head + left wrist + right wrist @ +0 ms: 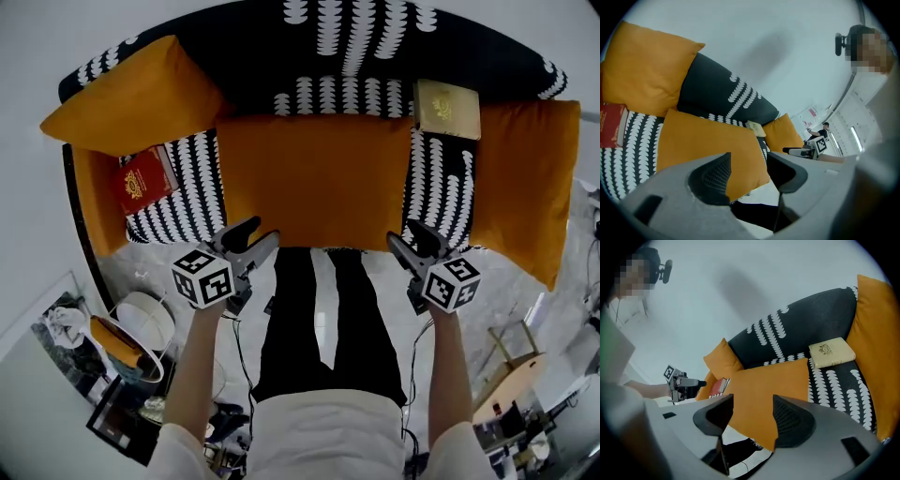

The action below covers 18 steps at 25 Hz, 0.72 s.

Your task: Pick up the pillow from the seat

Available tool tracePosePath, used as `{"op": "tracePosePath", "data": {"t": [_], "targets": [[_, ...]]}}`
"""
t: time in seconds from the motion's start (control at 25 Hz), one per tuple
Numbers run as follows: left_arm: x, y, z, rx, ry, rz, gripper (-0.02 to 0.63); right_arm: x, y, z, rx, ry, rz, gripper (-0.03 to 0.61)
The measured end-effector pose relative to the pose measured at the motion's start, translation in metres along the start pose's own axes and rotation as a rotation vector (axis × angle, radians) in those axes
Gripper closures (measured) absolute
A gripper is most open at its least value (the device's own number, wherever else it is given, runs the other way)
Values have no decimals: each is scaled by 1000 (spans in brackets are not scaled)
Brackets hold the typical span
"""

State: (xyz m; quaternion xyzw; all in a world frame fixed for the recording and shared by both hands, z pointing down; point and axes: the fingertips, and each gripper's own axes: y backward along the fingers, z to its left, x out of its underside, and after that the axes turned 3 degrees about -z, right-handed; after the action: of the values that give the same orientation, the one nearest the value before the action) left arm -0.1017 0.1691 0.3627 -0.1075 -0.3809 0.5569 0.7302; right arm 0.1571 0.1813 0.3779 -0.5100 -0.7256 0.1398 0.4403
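A flat orange pillow (314, 178) lies on the middle of the black-and-white patterned sofa seat (187, 202). My left gripper (258, 234) is at the pillow's front left corner and my right gripper (405, 236) at its front right corner, both at the front edge. In the left gripper view the jaws (749, 161) stand apart, with the pillow (708, 140) showing just beyond them and not pinched. The right gripper (753, 404) is open in the same way, with the pillow's corner (768, 385) behind the gap.
A red book (145, 180) lies on the seat at the left and a cream book (446, 108) at the back right. Big orange cushions lean at the left end (131, 94) and the right end (530, 183). Clutter and a round white object (145, 319) sit on the floor at lower left.
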Motion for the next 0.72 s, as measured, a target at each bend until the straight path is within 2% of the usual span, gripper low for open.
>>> {"op": "tracePosePath", "data": {"t": [0.16,0.4,0.52,0.72], "targets": [[7,-3,34,-5,31,19,332,8,-18,-18,36,0,31,310],[23,-7,89,-58,12,88,229,21,-40,-37,83,53,93,261],[26,-8,116,-102,7,115,183,23,-53,-51,114,47,103,232],[33,-14,147,-126,25,162,125,32,-69,-72,153,17,125,172]]}}
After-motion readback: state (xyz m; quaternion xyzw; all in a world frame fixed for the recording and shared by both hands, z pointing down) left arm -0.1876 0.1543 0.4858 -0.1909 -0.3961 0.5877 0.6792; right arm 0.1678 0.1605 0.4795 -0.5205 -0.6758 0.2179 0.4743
